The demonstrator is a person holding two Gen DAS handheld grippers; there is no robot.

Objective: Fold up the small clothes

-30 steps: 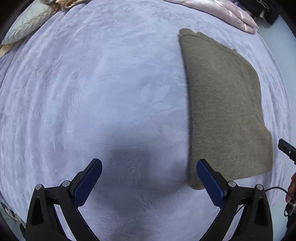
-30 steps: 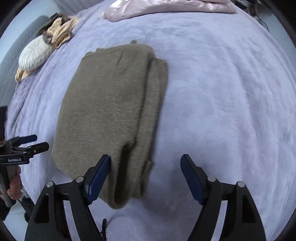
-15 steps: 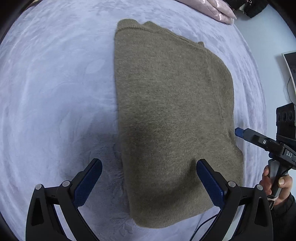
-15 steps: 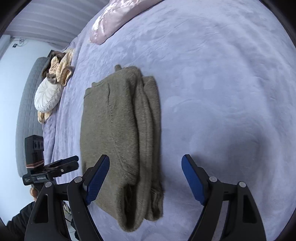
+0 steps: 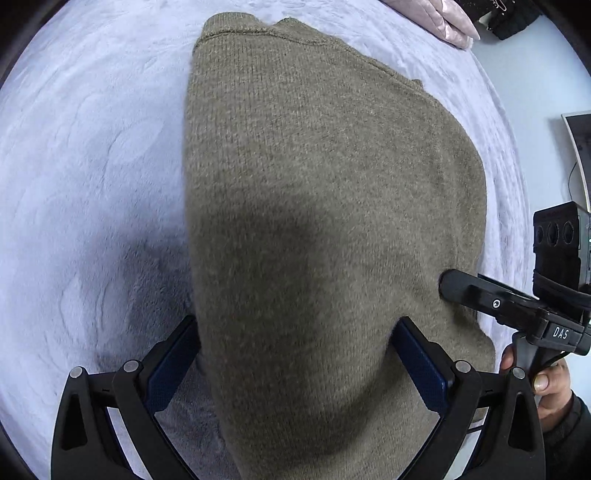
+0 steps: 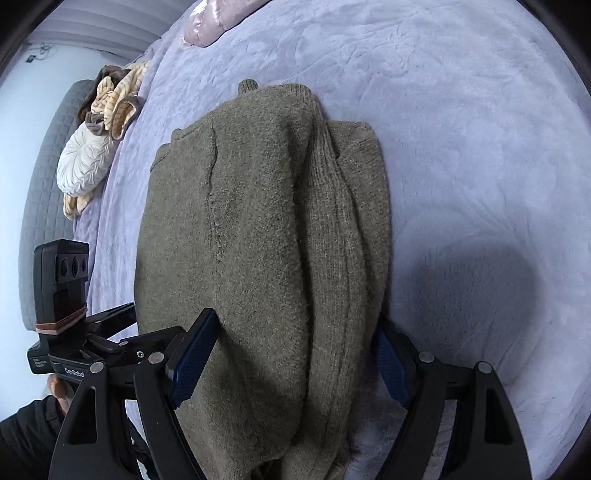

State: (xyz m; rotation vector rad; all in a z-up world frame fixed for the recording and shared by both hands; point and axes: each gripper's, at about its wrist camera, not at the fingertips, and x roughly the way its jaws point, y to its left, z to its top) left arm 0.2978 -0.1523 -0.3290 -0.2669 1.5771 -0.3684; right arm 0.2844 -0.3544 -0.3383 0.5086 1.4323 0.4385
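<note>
- A home bedroom.
- Lavender plush bedspread covering a wide bed.
- Grey quilted headboard at one end.
- Round white pleated cushion and pink satin quilt lying on top.

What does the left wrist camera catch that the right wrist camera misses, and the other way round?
Only the left wrist view shows the smooth flat side of the sweater, a dark object beyond the bed's corner, and the right gripper reaching in from the side.

Only the right wrist view shows the sweater's stacked folded layers, a round white cushion, a tan ruffled cushion and a grey padded headboard.

Both show the olive sweater lying on the lavender blanket, a pink pillow, and open jaws straddling the sweater's near end.
</note>
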